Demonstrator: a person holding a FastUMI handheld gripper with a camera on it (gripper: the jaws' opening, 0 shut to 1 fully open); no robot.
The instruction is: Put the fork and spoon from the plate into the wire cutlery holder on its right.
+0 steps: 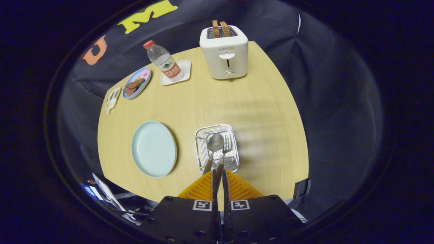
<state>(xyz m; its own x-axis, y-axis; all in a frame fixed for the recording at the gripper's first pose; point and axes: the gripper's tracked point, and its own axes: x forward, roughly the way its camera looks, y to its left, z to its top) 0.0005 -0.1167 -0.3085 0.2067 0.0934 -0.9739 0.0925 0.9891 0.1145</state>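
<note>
Two utensils in the grip at once: spoon (215,142) and fork (227,145), handles pinched together between the fingers, gripper (218,179) clamped on both. Heads stick out ahead of the fingers, spoon bowl on the left, fork tines on the right, both hanging over the wire cutlery holder (217,147).

Step in hand, as I read it: carry is done, this is the drop-off. Plate (153,148) sits bare just left of the holder, so nothing is left to fetch. Next move calls for lining the heads up inside the holder's rim, lowering, then opening the fingers so both fall in together. Can't tell how high the utensils are above the holder. Risk: one catches on the rim or on the wire.

Looks: both utensils are shiny metal, slim handles. Holder is a square chrome wire basket, with a perforated plate showing on its near side.

Further out on the wooden table (264,112): white toaster (224,51) with two slices in it, water bottle (163,61) on a white coaster, small plate of food (136,82).
</note>
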